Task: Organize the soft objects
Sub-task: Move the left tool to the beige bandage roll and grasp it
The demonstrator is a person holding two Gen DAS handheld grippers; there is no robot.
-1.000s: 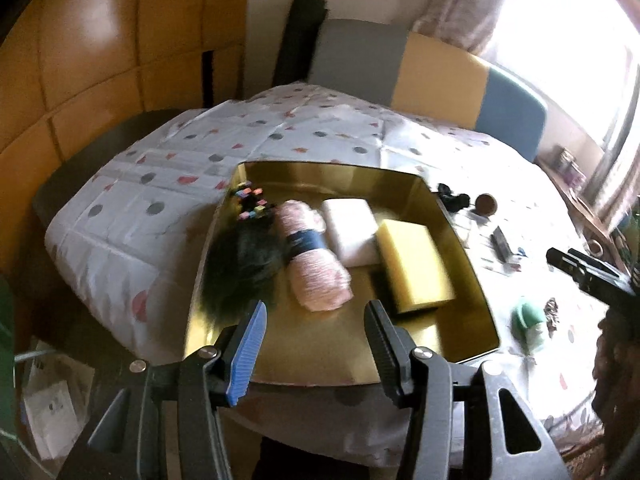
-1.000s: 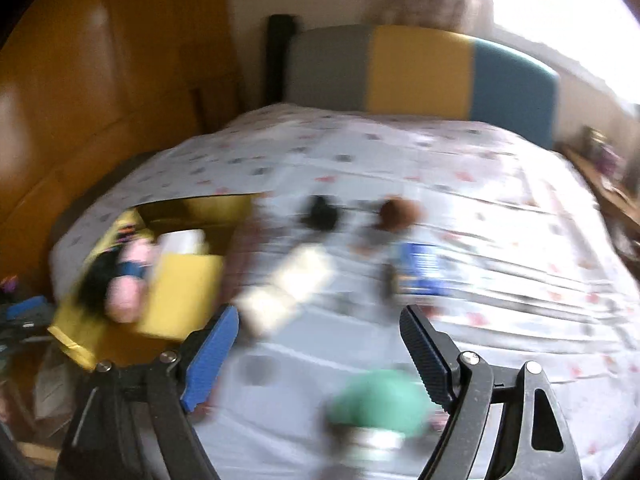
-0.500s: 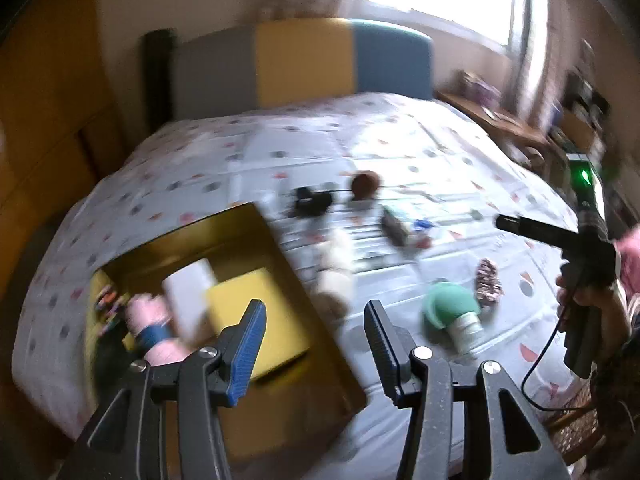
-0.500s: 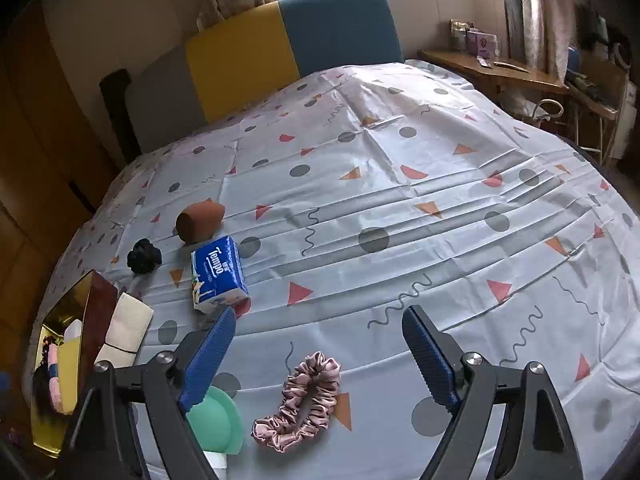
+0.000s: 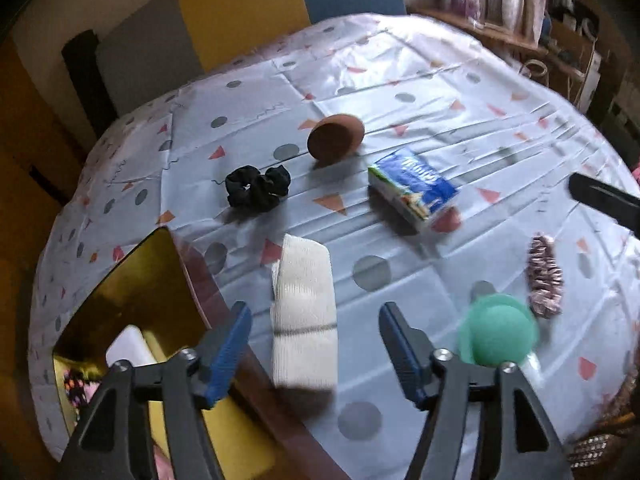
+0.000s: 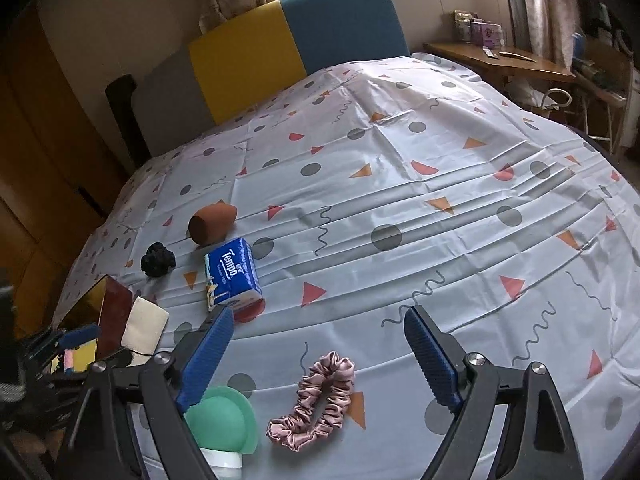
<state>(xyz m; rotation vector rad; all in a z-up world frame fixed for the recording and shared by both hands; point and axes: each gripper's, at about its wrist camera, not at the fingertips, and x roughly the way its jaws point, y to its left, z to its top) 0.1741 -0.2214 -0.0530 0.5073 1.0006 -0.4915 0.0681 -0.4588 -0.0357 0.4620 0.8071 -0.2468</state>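
On the bed point(image 6: 440, 152), which is covered with a white patterned sheet, six soft things lie outside the tray. There are two scrunchies: one black scrunchie point(image 5: 258, 187) and one pink scrunchie point(image 6: 314, 400). There is one brown sponge point(image 5: 335, 141) of egg shape, one blue tissue pack point(image 6: 232, 276), one folded white cloth point(image 5: 304, 312) and one green round puff point(image 6: 224, 420) sitting on a pale base.

The gold tray point(image 5: 148, 280) stands at the left edge of the bed. The white cloth lies just beside the tray's right wall. Inside the tray, one yellow sponge point(image 5: 236, 440) and one white pad point(image 5: 130, 346) can be seen; more colourful things are in its near corner, but they are too hidden to count.

The left gripper point(image 5: 316, 346) is spread wide and holds nothing; it hangs over the near end of the white cloth, not touching it as far as I can tell. The right gripper point(image 6: 318, 356) is also spread wide and empty. It hangs above the pink scrunchie, which lies between the lines of its two fingers. The green puff is just beside its left finger point(image 6: 208, 356).

The black scrunchie lies between the tray and the brown sponge, and the tissue pack is near the brown sponge.
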